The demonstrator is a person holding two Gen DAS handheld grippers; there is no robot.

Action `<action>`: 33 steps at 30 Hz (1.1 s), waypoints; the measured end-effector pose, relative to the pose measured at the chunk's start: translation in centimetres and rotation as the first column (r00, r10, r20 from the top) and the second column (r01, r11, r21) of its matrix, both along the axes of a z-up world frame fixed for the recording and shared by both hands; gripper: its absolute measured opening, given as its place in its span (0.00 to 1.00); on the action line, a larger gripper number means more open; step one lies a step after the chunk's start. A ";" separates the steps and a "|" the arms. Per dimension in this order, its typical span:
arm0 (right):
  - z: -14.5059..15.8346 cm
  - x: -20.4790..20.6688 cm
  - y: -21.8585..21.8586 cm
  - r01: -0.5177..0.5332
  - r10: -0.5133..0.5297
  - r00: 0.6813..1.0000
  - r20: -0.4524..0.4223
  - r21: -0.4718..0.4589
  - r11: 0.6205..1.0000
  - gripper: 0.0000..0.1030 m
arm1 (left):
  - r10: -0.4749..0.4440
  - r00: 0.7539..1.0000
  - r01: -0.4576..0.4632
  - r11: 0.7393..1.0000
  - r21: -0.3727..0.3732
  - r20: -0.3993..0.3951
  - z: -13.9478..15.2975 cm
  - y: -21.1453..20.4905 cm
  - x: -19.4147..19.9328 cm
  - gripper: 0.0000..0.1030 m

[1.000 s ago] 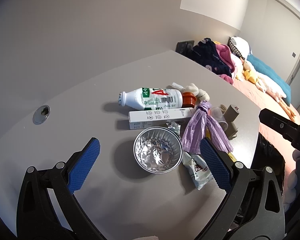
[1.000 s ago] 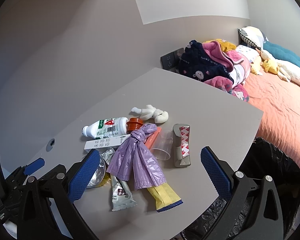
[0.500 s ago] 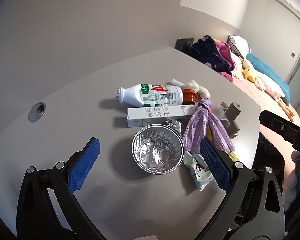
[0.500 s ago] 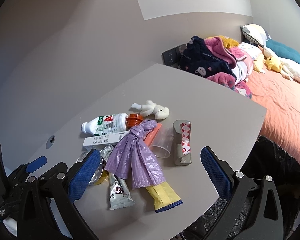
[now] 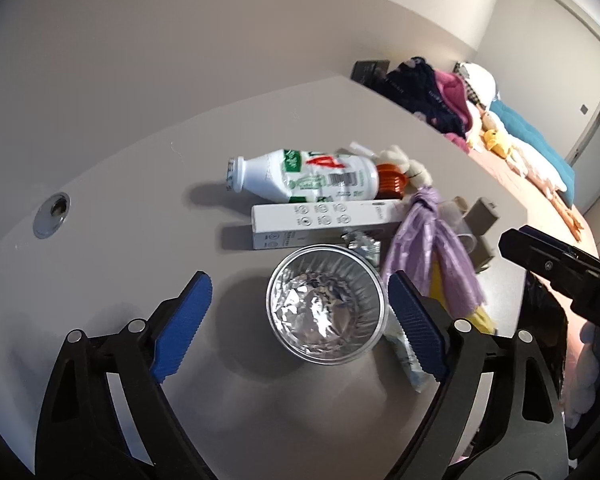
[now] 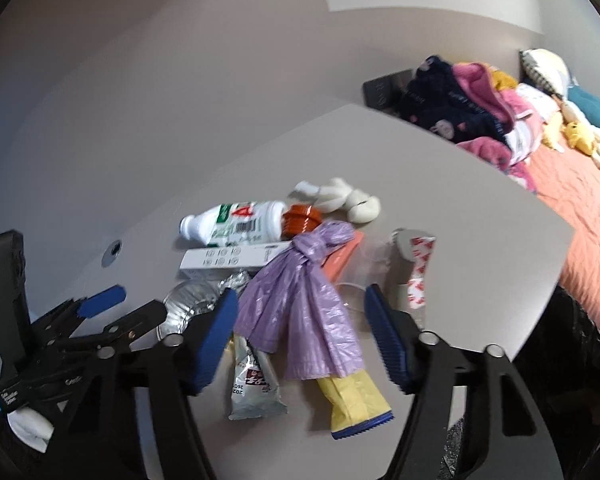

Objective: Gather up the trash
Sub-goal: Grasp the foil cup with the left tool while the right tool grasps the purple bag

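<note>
**A:** Why's all the junk heaped near the corner of the worktop [image 6: 440,184]?

**B:** Guessing because the black bin bag [image 6: 560,344] hangs just off that corner. Right gripper [image 6: 300,336] straddles the purple bag [image 6: 300,304], fingers just been closing, not pinching yet. Left gripper [image 5: 296,328] is released around the foil cup [image 5: 326,308], also narrowing.

**A:** Anything in the way?

**B:** The white box [image 5: 324,220] and milk bottle [image 5: 304,176] sit behind the cup; a silver sachet [image 6: 252,380] and yellow pouch [image 6: 356,400] poke out from under the purple bag.
</note>
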State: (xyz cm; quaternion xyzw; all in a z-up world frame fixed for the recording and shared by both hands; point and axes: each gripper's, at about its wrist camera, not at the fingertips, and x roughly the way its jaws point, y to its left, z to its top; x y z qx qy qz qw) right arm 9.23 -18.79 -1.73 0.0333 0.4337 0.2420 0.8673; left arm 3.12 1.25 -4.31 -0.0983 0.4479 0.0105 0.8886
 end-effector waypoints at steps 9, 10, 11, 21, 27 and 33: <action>-2.2 2.1 2.1 -0.031 0.030 0.998 -0.058 -0.028 0.999 0.52 | -0.001 0.997 0.006 0.998 0.059 -0.080 -2.0 0.5 2.0 0.76; -2.4 2.3 2.1 -0.032 0.030 0.997 -0.065 -0.030 0.999 0.51 | 0.002 0.997 0.002 0.999 0.054 -0.082 -2.2 0.6 2.2 0.75; -2.8 2.5 2.2 -0.032 0.030 0.997 -0.076 -0.033 0.999 0.50 | 0.005 0.996 -0.002 0.999 0.047 -0.084 -2.4 0.7 2.3 0.74; -4.4 3.1 2.9 -0.037 0.029 0.996 -0.088 -0.094 0.995 0.28 | -0.005 0.993 0.007 1.000 0.013 -0.120 -4.4 0.9 3.0 0.52; -5.1 3.2 2.6 -0.030 0.021 0.994 -0.111 -0.086 0.996 0.04 | -0.019 0.990 0.020 1.000 0.004 -0.138 -5.0 0.8 2.8 0.31; -3.9 3.0 1.5 -0.014 0.014 0.995 -0.101 0.000 1.000 0.02 | -0.017 0.993 0.016 1.000 -0.014 -0.120 -4.4 0.9 2.3 0.11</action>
